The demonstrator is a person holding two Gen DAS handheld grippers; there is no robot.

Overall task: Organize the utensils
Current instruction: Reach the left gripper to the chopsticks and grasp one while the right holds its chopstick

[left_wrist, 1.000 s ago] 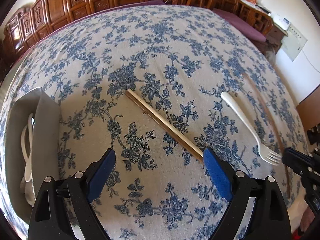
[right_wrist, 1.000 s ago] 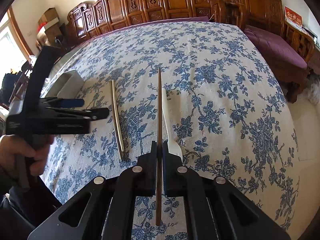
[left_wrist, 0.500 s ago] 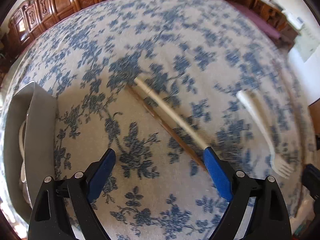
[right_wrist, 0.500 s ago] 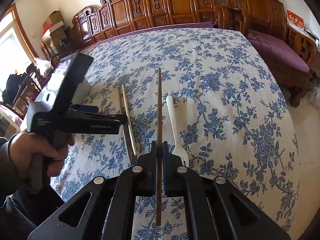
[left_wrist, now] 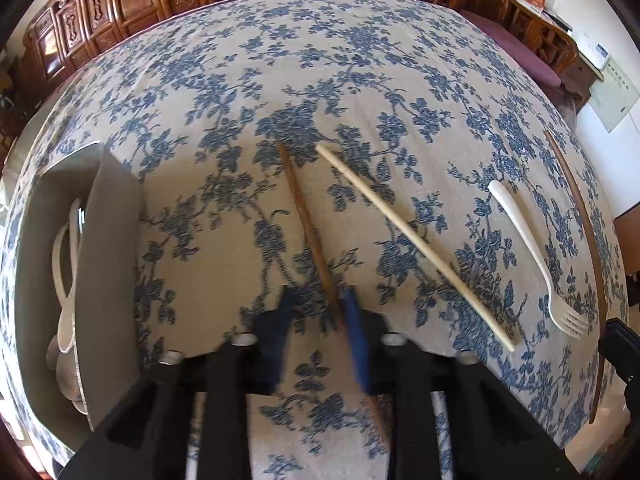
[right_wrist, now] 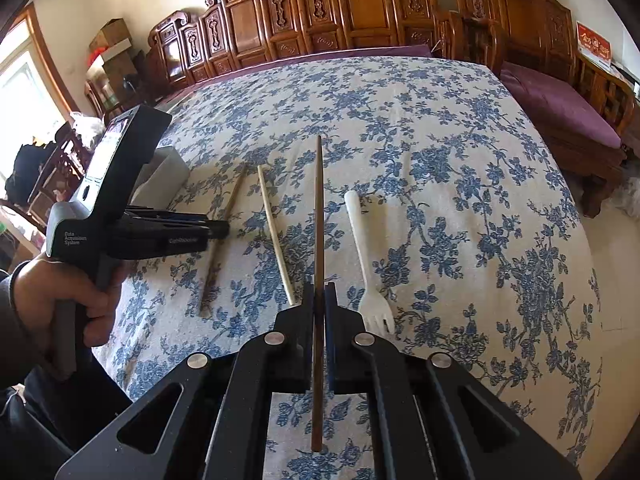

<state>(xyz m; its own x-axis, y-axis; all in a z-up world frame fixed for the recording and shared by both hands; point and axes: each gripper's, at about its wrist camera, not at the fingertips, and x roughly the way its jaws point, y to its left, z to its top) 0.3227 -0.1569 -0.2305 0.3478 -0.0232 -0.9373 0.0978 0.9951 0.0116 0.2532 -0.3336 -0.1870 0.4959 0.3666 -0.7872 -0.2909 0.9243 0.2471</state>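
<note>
Chopsticks and a fork lie scattered on the blue-flowered cloth of the worktop (left_wrist: 360, 64). A dark brown wooden chopstick (left_wrist: 308, 232) runs from about 11 o'clock down to 5 o'clock in the left wrist view, its near end between the blurred blue pads of the left tool (left_wrist: 320, 332), whose jaws are closing on it; whether the pads press it yet I cannot tell. Just to its right a pale wooden chopstick (left_wrist: 416, 248) slants from 10 to 4 o'clock, apart from it. A white plastic fork (left_wrist: 532, 252) lies further right, tines toward the near edge. At 9 o'clock a grey open tray (left_wrist: 108, 280) holding white utensils sits by the left edge. The far half of the cloth is bare. The right tool (right_wrist: 319, 300) is clenched on another dark brown chopstick (right_wrist: 318, 220), pointing to 12 o'clock.
</note>
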